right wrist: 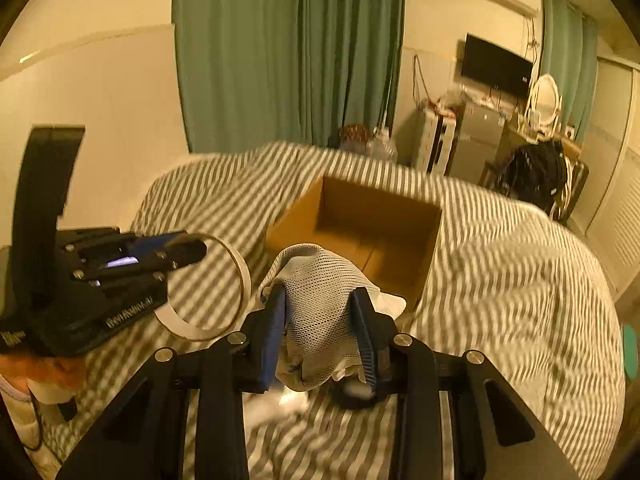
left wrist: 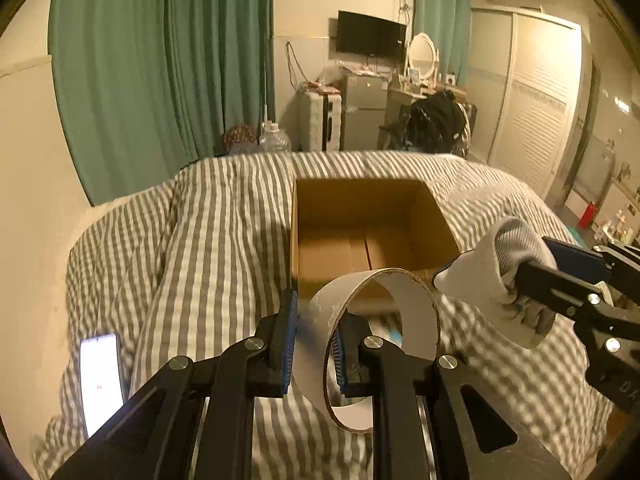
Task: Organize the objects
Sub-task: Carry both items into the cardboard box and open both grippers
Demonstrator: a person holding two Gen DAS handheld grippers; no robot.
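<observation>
Gripping a wide tape roll (left wrist: pixel 384 344): left gripper (left wrist: pixel 316 344) has its blue pads (left wrist: pixel 289 344) clamped across the ring's wall, one pad outside, one inside the hoop. Roll is held off the bed, tilted, hole facing roughly toward the camera. In the right wrist view the same roll (right wrist: pixel 208 288) shows as a thin hoop hanging from the left gripper (right wrist: pixel 176 252), just left of the box.

Right gripper (right wrist: pixel 320 332) is clamped on a bundle of white mesh cloth (right wrist: pixel 320 300); fabric bulges up between the fingers and drapes down below them. From the left wrist view the cloth (left wrist: pixel 492 276) hangs off the right gripper (left wrist: pixel 532 280) at frame right, near the box's front right corner.

Cardboard box (left wrist: pixel 372 232) sits open-topped on the bed, directly ahead of both grippers; what shows of its inside is bare cardboard. Roll is just in front of its near wall; whether they touch, cannot tell. Same box (right wrist: pixel 372 216) in the right view sits just beyond the cloth.

Bed is covered by a grey-white striped duvet (left wrist: pixel 224 240). A phone (left wrist: pixel 102 380) with lit screen lies on it at lower left. Green curtains (left wrist: pixel 160 60) behind, wall TV (left wrist: pixel 370 34) further back. Both views motion-blurred.
</observation>
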